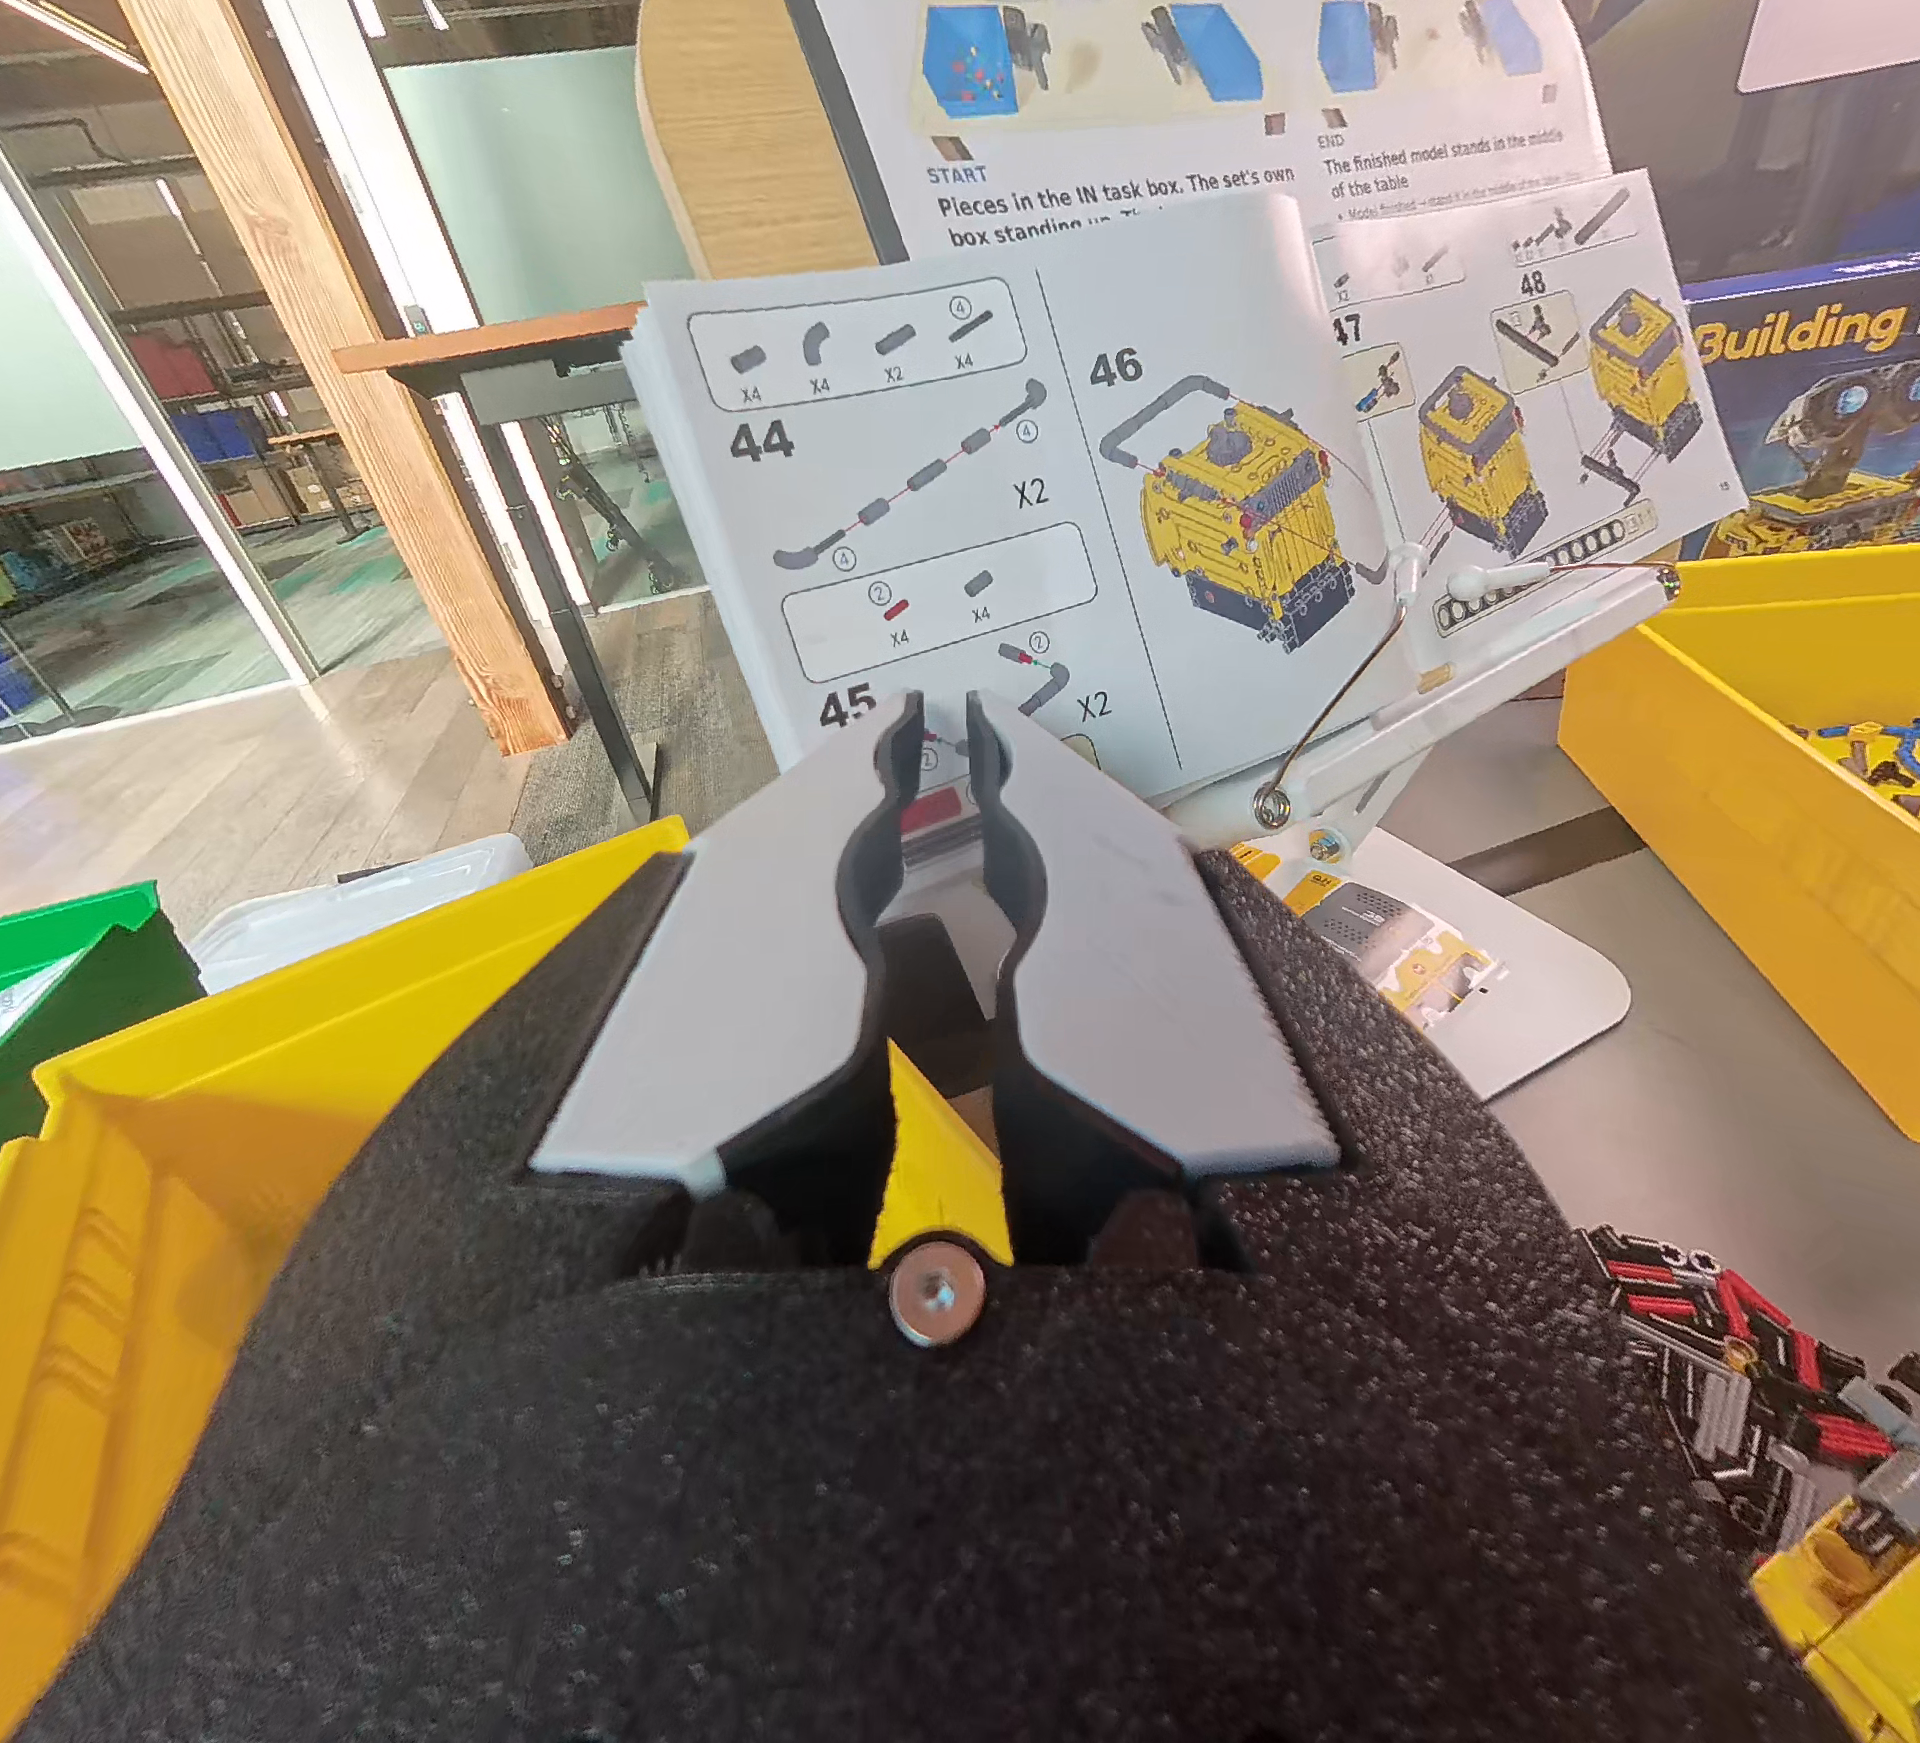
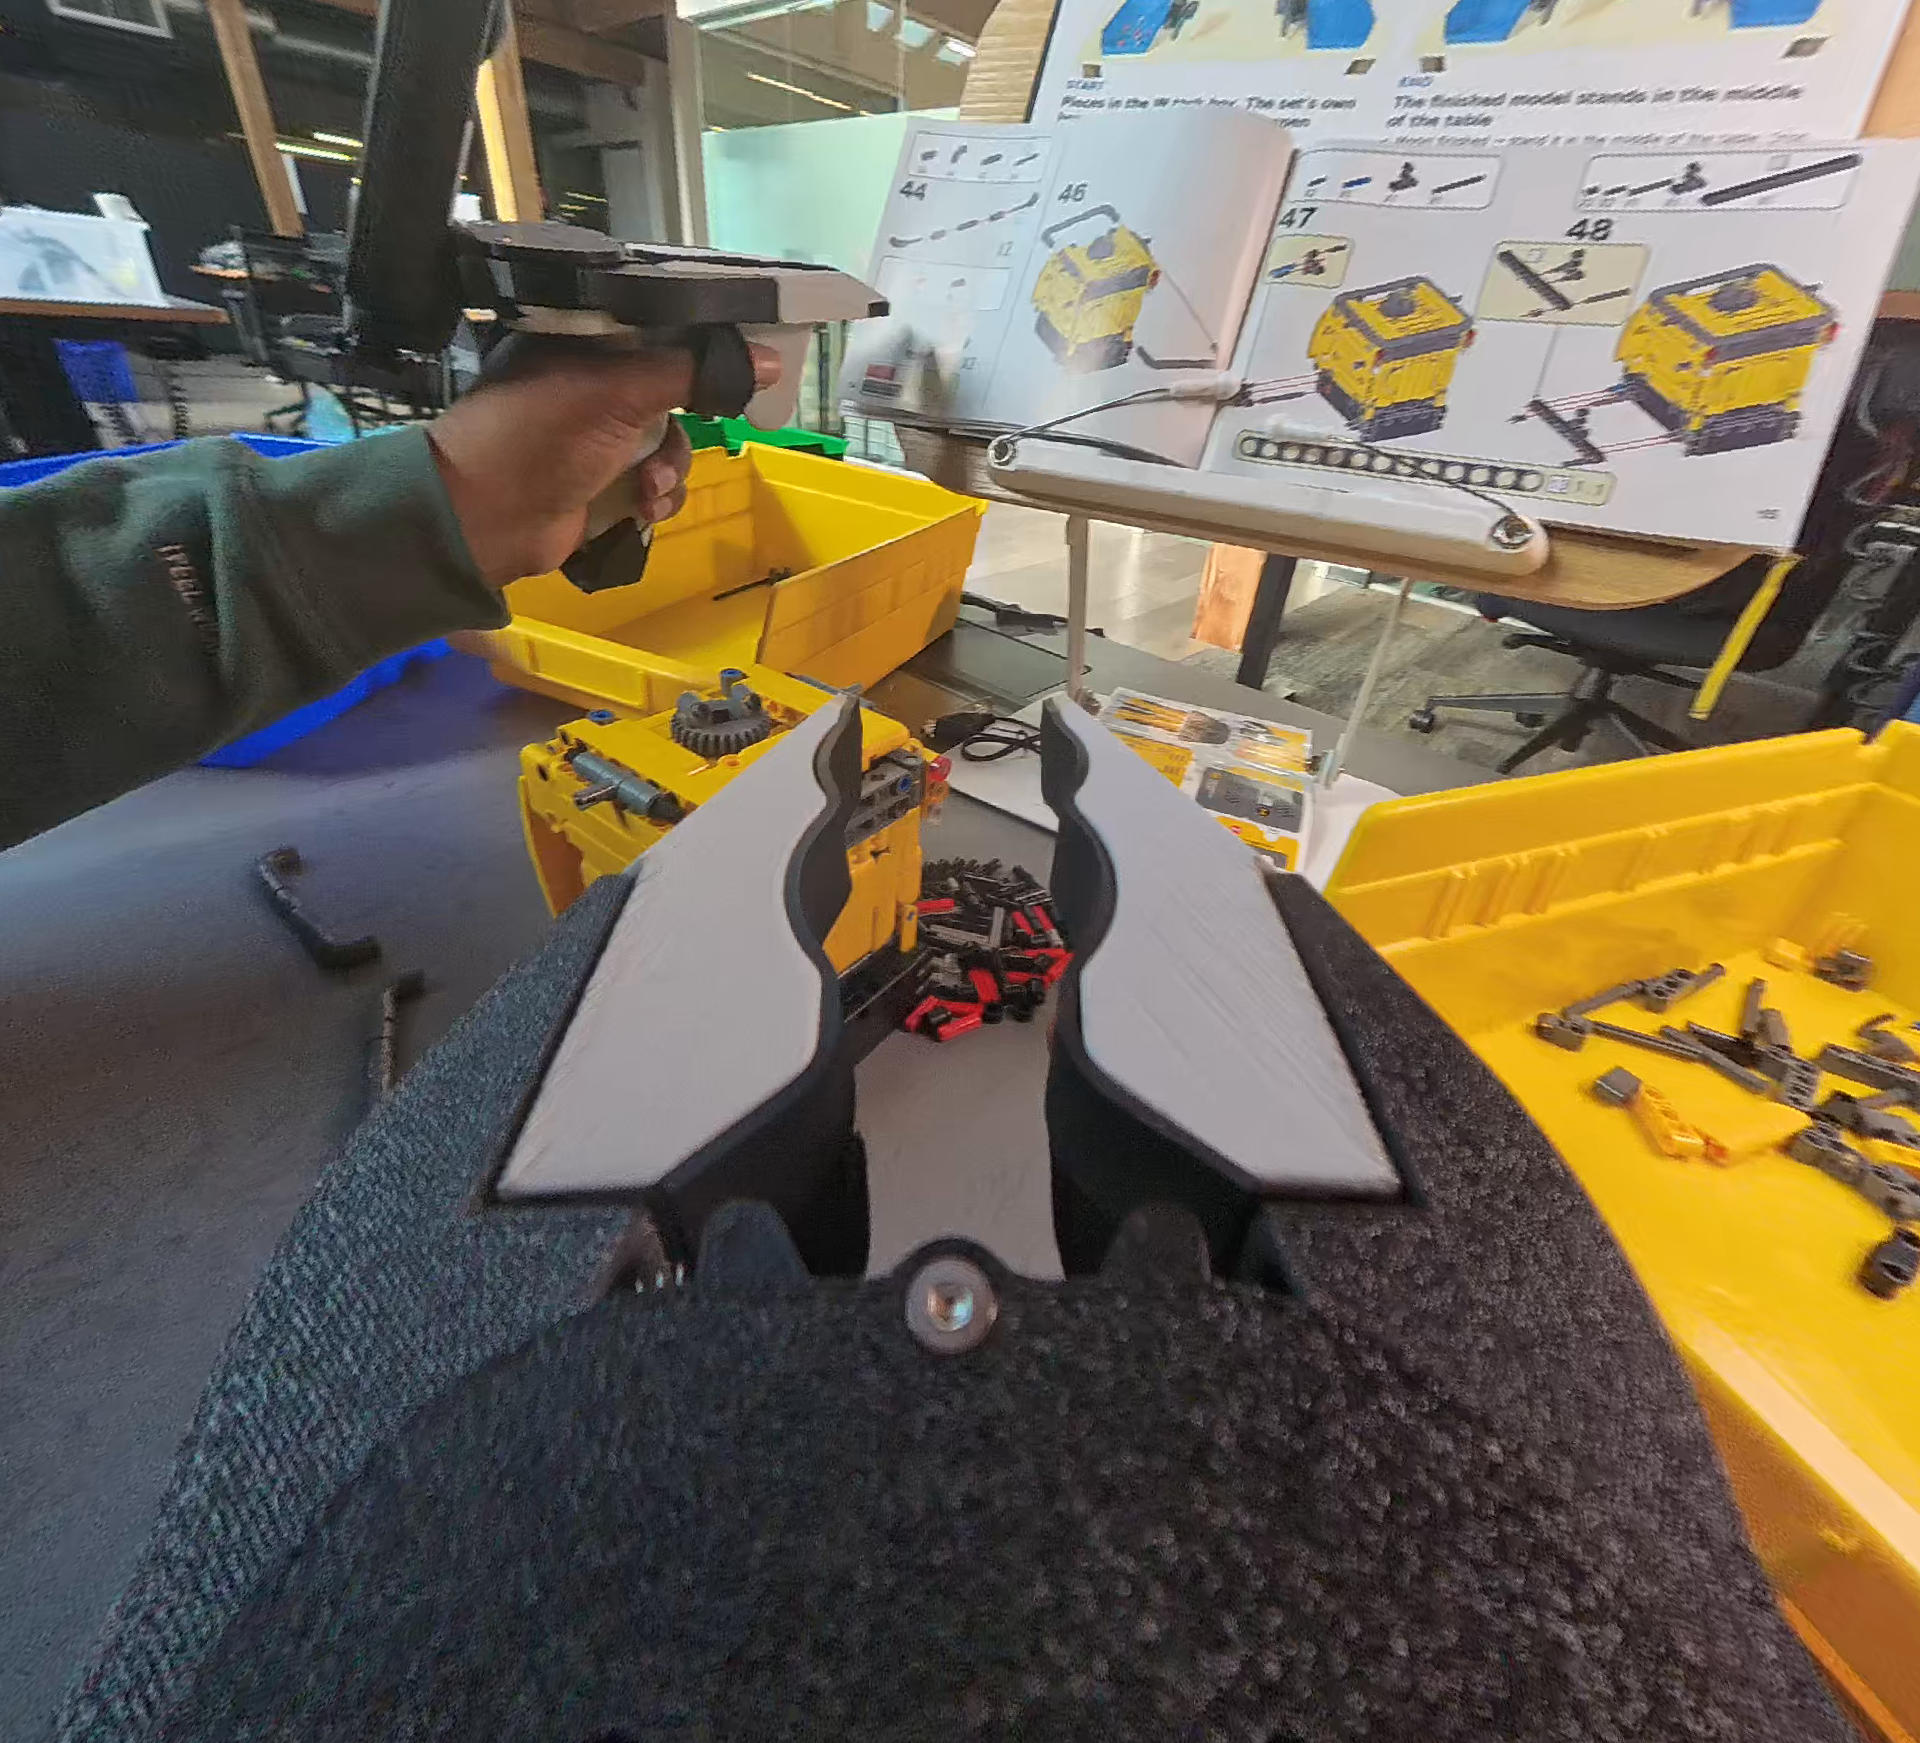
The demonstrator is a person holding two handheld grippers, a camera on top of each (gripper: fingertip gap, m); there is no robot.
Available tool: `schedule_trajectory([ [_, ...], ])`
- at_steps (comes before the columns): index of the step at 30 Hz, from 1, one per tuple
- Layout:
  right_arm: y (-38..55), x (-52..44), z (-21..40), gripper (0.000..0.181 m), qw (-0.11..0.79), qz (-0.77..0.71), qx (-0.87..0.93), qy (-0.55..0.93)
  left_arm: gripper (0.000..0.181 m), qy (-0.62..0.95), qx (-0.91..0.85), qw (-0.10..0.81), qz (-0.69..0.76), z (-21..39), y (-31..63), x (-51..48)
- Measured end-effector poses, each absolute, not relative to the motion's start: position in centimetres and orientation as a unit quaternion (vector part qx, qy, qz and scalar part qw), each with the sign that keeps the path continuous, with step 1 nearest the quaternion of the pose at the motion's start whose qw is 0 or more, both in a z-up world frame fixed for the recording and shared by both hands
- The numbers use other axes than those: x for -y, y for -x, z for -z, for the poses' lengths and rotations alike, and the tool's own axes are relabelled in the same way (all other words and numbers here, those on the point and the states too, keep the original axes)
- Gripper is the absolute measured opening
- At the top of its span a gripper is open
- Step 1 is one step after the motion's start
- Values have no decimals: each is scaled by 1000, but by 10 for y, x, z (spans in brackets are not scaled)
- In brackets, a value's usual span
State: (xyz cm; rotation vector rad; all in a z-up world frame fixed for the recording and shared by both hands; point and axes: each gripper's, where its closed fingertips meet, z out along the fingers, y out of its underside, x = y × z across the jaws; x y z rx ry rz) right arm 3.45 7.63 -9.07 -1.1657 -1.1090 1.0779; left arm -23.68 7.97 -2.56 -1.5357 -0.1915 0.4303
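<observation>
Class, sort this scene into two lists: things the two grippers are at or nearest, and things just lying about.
At the grippers: left gripper, jaws nearly together at the open white paper instruction booklet; right gripper, jaws open above the pile of small black and red plastic pins, beside the yellow brick-built model.
Lying about: yellow plastic bin of grey parts; black bent rods.

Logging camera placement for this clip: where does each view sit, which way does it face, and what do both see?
Left wrist view: on the left tongs, raised, nearly shut, facing the open instruction booklet on its stand; only the tongs show.
Right wrist view: on the right tongs, open, low over the table, facing the yellow brick model and the pile of black and red pins; a hand holds the left tongs at upper left.
Shared: booklet, model, pins, both yellow bins.
</observation>
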Motion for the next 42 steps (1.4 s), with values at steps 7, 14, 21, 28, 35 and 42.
schedule_trajectory([
  [7,-25,-48,103,51,525,-478,531,463,6,684,101,695,-196,27,245,-76],
  [14,-20,-43,115,54,520,-460,552,462,5,680,101,698,-199,22,248,-81],
  [21,-18,-46,121,53,516,-454,556,468,3,681,97,697,-203,22,251,-89],
  [28,-16,-46,127,53,510,-450,561,471,4,680,88,700,-200,22,248,-92],
  [35,-14,-44,134,53,502,-446,570,474,3,688,71,694,-199,23,239,-102],
  [42,-14,-45,141,55,491,-437,578,483,34,726,-16,687,-30,35,183,-90],
])
